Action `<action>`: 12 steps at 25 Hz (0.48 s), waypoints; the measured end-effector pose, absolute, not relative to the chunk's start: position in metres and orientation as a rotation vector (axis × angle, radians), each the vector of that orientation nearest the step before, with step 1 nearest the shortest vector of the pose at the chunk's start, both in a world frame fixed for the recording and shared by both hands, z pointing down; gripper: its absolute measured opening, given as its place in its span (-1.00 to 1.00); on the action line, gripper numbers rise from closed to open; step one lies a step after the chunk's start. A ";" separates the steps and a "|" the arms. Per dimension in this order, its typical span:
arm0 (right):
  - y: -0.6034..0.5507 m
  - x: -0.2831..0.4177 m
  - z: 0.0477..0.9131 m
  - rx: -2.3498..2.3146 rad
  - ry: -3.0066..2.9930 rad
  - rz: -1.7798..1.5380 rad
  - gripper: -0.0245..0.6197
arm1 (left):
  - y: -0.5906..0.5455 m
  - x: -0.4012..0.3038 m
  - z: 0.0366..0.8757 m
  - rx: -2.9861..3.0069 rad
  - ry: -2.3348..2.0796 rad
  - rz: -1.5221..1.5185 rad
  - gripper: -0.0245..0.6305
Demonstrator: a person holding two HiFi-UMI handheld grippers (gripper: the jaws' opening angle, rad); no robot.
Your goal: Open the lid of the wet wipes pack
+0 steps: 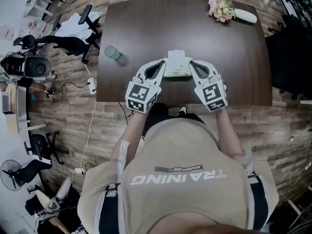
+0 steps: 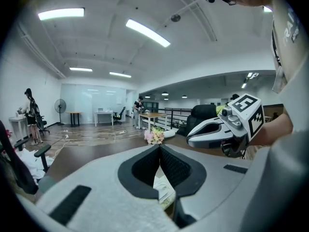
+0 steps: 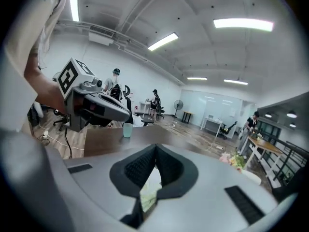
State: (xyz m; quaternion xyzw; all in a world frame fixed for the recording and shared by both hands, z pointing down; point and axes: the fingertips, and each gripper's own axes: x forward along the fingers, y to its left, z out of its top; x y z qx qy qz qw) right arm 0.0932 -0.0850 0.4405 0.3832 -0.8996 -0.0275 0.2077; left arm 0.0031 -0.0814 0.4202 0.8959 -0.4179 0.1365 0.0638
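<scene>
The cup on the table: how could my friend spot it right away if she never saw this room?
Find the big dark brown table. Near its left edge, left of the white wet wipes pack, stands a small cup. It is the only round, pale green thing there; the pink flowers lie at the far right corner.

1. left of the wet wipes pack (image 1: 176,66), the table (image 1: 141,23) is bare as far as a green cup (image 1: 111,52), well apart.
2. beyond the pack, open tabletop; flowers (image 1: 220,7) and a white vase (image 1: 245,16) sit beyond and to its right.
3. the pack's flanks are covered by the left gripper (image 1: 164,65) and the right gripper (image 1: 191,65), jaws together.
</scene>
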 end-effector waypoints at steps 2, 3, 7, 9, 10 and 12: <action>-0.085 0.091 0.428 1.093 -2.516 -0.130 -0.88 | -0.082 0.001 0.409 2.747 -1.303 0.432 -0.90; -0.084 0.091 0.425 1.100 -2.526 -0.136 -0.88 | -0.081 0.001 0.405 2.768 -1.319 0.450 -0.90; -0.077 0.091 0.417 1.111 -2.560 -0.110 -0.88 | -0.077 0.003 0.393 2.792 -1.325 0.410 -0.90; -0.076 0.094 0.411 1.144 -2.572 -0.097 -0.88 | -0.076 0.003 0.386 2.802 -1.327 0.364 -0.90; -0.076 0.096 0.408 1.167 -2.579 -0.093 -0.88 | -0.076 0.003 0.383 2.810 -1.331 0.342 -0.90; -0.077 0.100 0.402 1.209 -2.596 -0.089 -0.88 | -0.077 0.003 0.378 2.822 -1.344 0.312 -0.90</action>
